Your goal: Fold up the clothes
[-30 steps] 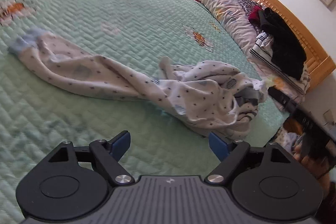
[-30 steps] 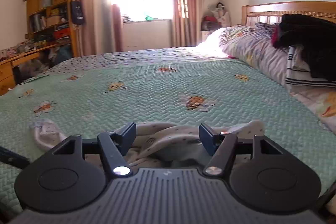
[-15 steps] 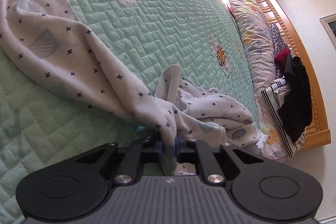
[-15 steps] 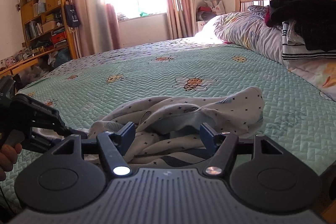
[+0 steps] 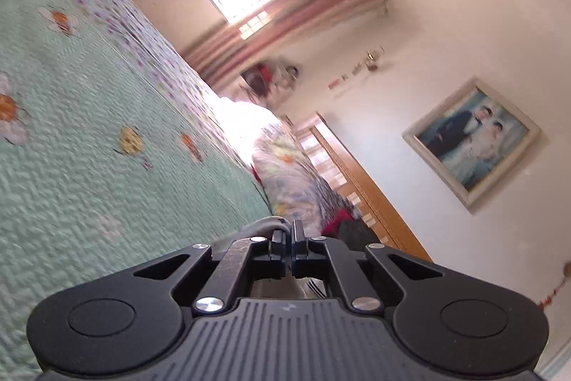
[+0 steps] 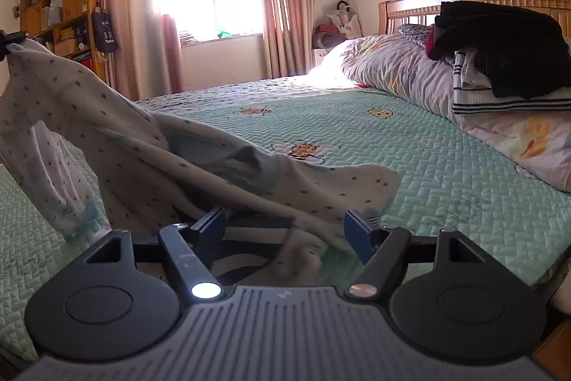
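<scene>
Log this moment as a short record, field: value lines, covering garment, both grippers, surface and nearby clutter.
garment: white star-print pyjama garment, one end lifted at upper left, the rest draped on the bed
left gripper: shut, a sliver of cloth between the fingers
right gripper: open, low over the garment's near edge
surface: green quilted bedspread
clutter: black clothes on striped folded cloth by the headboard

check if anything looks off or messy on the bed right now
The dotted garment is bunched and twisted, one end lifted high at left, the rest trailing on the green quilt. Dark clothes sit heaped on the pillows.
</scene>
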